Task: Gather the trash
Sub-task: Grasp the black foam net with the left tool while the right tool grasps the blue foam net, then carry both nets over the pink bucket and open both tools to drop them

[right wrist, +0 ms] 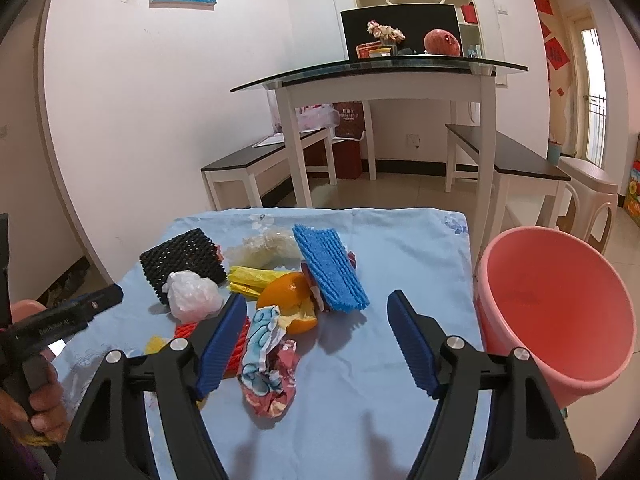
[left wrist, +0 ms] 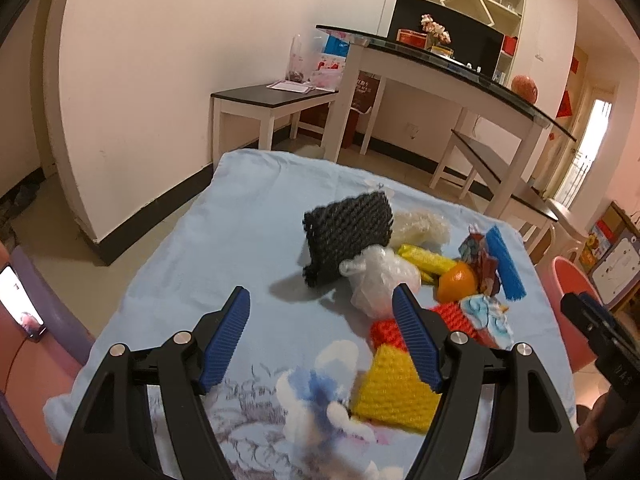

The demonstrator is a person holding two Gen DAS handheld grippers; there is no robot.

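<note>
On blue cloth (right wrist: 400, 248), crumpled colourful trash (right wrist: 272, 276) lies heaped.

Your worktop wears a soft, matt pale-blue printed cloth (right wrist: 400, 240). On it you have a black foam net sleeve (right wrist: 182, 256), rough and open-meshed, a crinkled glossy white plastic bag (right wrist: 192, 294), a ribbed blue foam mesh pad (right wrist: 328, 268), a dimpled orange peel (right wrist: 288, 296) and a creased shiny printed wrapper (right wrist: 266, 364). Beside it stands a smooth pink plastic bucket (right wrist: 560, 300). Your right gripper (right wrist: 316, 336) has ridged blue rubbery pads on matt black plastic.
</note>
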